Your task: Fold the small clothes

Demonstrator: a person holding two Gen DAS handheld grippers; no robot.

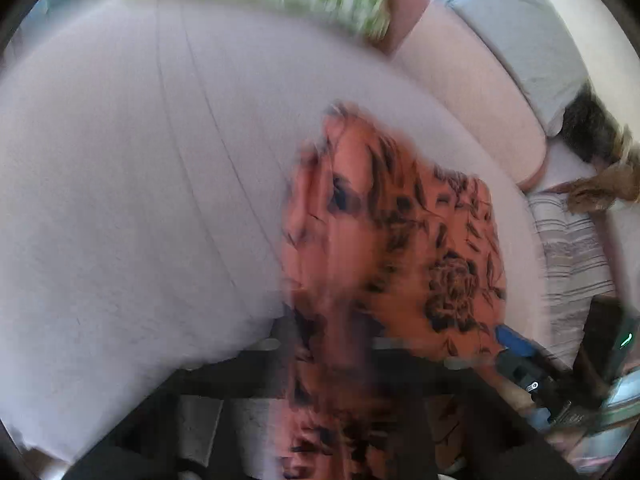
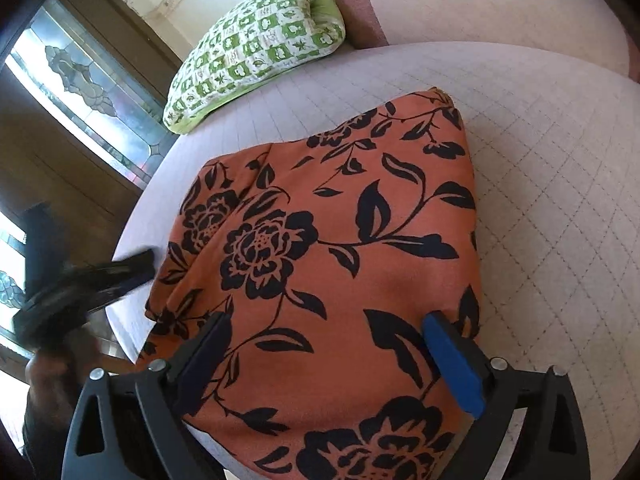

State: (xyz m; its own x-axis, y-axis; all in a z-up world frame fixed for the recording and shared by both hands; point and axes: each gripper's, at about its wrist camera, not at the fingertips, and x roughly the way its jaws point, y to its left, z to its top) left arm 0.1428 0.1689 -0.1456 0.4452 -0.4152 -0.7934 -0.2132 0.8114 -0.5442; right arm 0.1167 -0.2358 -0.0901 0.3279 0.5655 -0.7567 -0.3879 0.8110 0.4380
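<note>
Two grippers were in shot over one orange cloth point(image 2: 320, 264) with a black flower print, lying on a pale quilted bed point(image 2: 560, 200). Right gripper point(image 2: 328, 364) had its jaws spread wide, one dark pad point(image 2: 204, 360) and one blue pad point(image 2: 452, 364) standing apart above the cloth's near part, nothing pinched between them; cloth showed flat and smooth in the gap. Left gripper point(image 2: 132, 268) sat just off the cloth's left edge in the right wrist view, blurred, fingers drawn close together. In the left wrist view the cloth point(image 1: 400, 240) rose up into the frame bottom, bunched and streaked by motion blur, and ran down between that gripper's fingers point(image 1: 248, 372); jaws read as nearly closed, and the fabric looked clamped there, though blur hid the exact pad contact. Cloth lay near the bed's left side, folded over with a straight right edge and a rounded top corner. Green checked pillow point(image 2: 256, 48) lay beyond it near the bed's far left corner, apart from the cloth. Pink bolster point(image 2: 480, 4) ran along the far side, touching the pillow's end. Striped fabric point(image 1: 572, 248) and grey cushion point(image 1: 520, 28) showed at right in the left view. Stained-glass window point(image 2: 80, 80) stood left of the bed.
</note>
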